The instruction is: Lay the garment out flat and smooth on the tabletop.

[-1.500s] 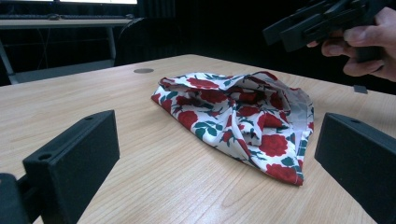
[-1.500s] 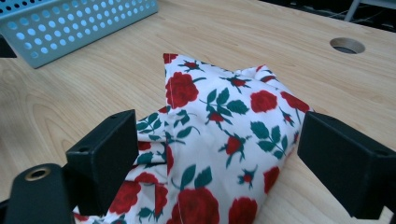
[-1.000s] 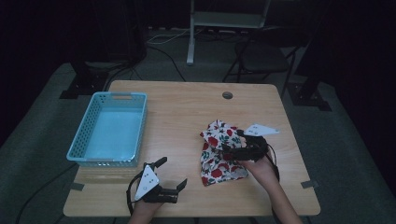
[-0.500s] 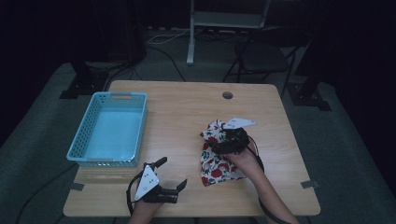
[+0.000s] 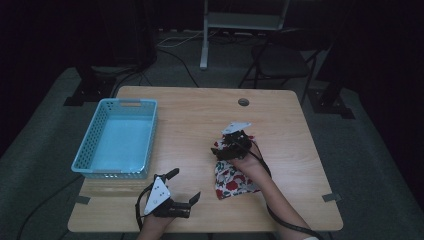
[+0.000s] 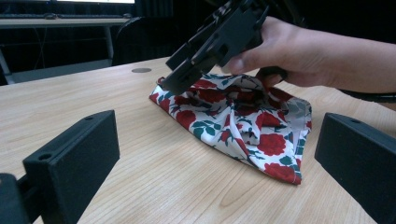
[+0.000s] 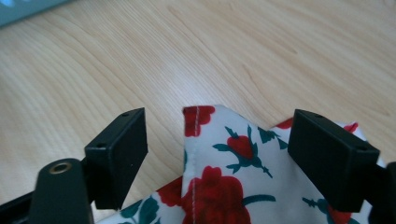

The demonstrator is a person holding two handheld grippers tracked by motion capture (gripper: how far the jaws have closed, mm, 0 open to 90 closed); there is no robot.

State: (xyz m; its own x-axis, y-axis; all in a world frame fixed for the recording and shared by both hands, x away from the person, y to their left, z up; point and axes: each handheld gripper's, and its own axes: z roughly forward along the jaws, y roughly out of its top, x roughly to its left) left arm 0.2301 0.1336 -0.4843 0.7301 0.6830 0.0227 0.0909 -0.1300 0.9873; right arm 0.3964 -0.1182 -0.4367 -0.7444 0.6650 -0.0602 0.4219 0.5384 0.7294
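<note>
A rose-print cloth (image 5: 234,179) lay bunched near the wooden table's (image 5: 190,125) front-right corner, in a dim room. The right gripper (image 5: 220,150), jaws wide and just closing, straddled its corner; the left gripper (image 5: 184,186) rested open at the front edge.

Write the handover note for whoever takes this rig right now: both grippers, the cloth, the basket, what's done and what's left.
Left gripper: open, resting near the table's front edge, nothing between its jaws.
Right gripper: over the far corner of the flowered cloth; jaws have just been closing, the corner lies between them, not yet pinched.
Cloth: bunched on the table, right of centre.
Blue basket: at the left, nothing in it.
Done: right gripper lined up on the corner.
Left: probably grip the corner, then handle the cloth; nothing moved to the basket so far.
</note>
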